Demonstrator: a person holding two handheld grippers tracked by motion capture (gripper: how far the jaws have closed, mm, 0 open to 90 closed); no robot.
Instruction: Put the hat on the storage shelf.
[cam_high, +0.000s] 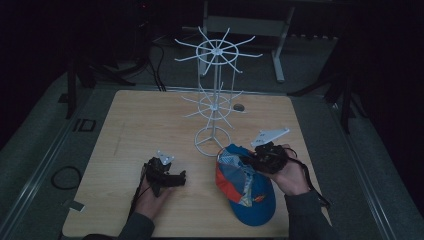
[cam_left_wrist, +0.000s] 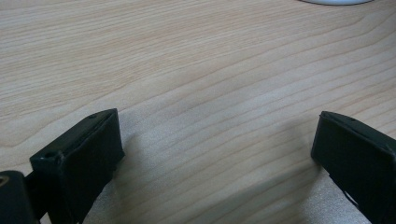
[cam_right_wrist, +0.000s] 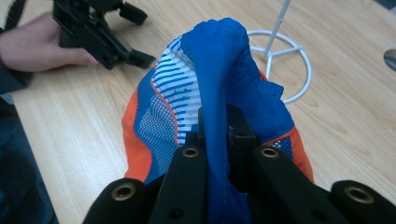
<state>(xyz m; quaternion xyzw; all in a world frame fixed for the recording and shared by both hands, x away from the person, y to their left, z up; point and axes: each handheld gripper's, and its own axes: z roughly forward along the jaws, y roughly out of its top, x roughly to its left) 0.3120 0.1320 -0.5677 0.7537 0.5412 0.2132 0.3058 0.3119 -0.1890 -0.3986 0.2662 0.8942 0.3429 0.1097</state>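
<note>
Pinching blue cap (cam_right_wrist: 219, 70), right tool (cam_right_wrist: 215, 126) closed

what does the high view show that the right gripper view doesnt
The high view alone shows the whole white wire rack with its two tiers of spokes, the cap's blue brim near the table's front edge, and the right gripper from outside, in the person's hand.

The right gripper view alone shows the jaws shut on a fold of the cap's blue fabric, plus the white mesh stripes up close.

Both share the blue and orange cap, the rack's ring base, the left gripper and the wooden table.
</note>
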